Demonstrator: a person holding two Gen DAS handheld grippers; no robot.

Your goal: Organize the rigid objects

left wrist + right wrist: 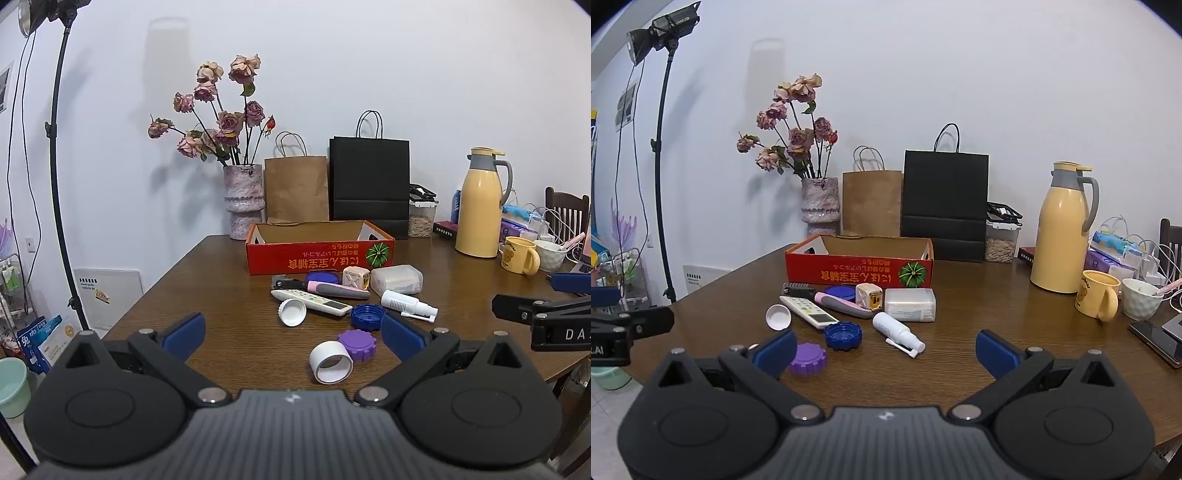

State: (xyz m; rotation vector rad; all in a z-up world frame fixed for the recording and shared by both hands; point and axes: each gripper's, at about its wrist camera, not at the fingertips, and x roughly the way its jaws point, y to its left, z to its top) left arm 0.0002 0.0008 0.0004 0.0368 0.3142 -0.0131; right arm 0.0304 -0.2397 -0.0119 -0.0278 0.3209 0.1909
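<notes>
A red cardboard box (319, 254) (858, 271) stands open on the wooden table. In front of it lie a white remote (310, 301) (809, 311), a pink and grey brush (338, 289) (842, 304), a white spray bottle (408, 303) (897, 330), a clear plastic box (397, 278) (910, 304), a cube charger (355, 277) (868, 295), a blue cap (366, 316) (843, 335), a purple cap (356, 345) (809, 359), a white cap (293, 312) (778, 316) and a white ring (331, 362). My left gripper (293, 334) is open above the near table edge. My right gripper (886, 349) is open, empty.
A vase of dried roses (243, 199), a brown bag (295, 188) and a black bag (369, 184) stand behind the box. A yellow thermos (480, 206) (1063, 229), a yellow mug (1099, 299), a white bowl (1141, 299) and a phone (1156, 341) are at the right.
</notes>
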